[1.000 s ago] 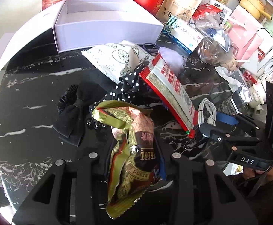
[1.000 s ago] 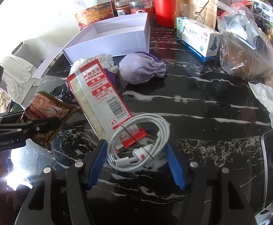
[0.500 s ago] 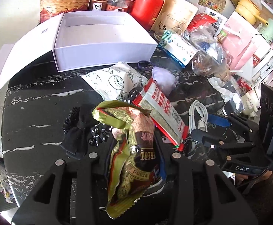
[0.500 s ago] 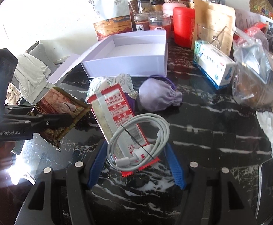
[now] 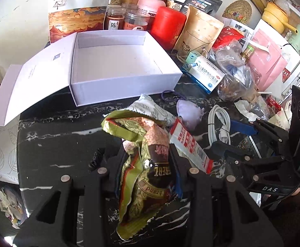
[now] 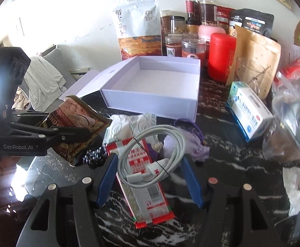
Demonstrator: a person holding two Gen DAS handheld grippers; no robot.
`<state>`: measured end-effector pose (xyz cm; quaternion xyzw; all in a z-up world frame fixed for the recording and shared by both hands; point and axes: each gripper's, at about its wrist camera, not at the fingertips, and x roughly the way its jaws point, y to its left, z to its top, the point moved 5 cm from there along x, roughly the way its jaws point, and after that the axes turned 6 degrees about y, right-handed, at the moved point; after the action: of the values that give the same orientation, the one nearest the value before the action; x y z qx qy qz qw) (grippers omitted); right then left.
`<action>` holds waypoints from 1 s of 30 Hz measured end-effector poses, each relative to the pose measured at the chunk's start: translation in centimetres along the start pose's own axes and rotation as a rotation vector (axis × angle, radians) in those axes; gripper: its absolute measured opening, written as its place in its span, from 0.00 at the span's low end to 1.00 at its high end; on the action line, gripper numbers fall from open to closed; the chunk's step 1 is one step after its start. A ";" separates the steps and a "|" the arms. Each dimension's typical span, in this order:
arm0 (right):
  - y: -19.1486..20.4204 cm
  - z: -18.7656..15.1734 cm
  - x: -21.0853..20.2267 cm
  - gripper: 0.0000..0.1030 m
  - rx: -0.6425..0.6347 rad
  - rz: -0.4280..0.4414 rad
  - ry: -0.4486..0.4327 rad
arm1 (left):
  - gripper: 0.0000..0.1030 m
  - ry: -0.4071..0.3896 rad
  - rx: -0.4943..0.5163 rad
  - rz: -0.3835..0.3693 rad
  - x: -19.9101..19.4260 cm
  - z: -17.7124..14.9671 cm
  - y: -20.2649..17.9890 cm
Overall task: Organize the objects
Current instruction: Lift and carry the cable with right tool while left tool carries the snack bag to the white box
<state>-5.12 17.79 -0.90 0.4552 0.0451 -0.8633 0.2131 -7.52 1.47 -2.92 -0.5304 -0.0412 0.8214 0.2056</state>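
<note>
My left gripper [image 5: 148,154] is shut on a green and brown snack packet [image 5: 143,164] and holds it above the black marble table; it also shows in the right wrist view [image 6: 76,129]. My right gripper [image 6: 150,164] is shut on a coiled white cable [image 6: 156,156], lifted off the table; it also shows in the left wrist view [image 5: 220,121]. An open white box [image 5: 117,65] stands empty ahead, also in the right wrist view [image 6: 156,82]. A red and white sachet [image 6: 145,189] lies under the cable.
A patterned white packet [image 5: 150,107], a lilac pouch [image 5: 187,111] and a black polka-dot bow [image 6: 94,156] lie before the box. Jars, a red canister [image 5: 166,26], bags and a medicine box [image 5: 205,74] crowd the back and right. The box lid [image 5: 32,82] lies open at left.
Both grippers have risen and moved toward the white box, carrying the snack packet and the cable. The cable has lifted off the table and the red sachet.
</note>
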 end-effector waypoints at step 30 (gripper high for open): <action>-4.3 13.9 5.7 0.62 -0.044 0.030 -0.080 | 0.35 -0.050 0.007 0.040 3.8 16.1 5.2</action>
<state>-20.32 16.07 2.09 0.4163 0.0487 -0.8762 0.2377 -24.65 0.62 -0.68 -0.5095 -0.0327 0.8386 0.1901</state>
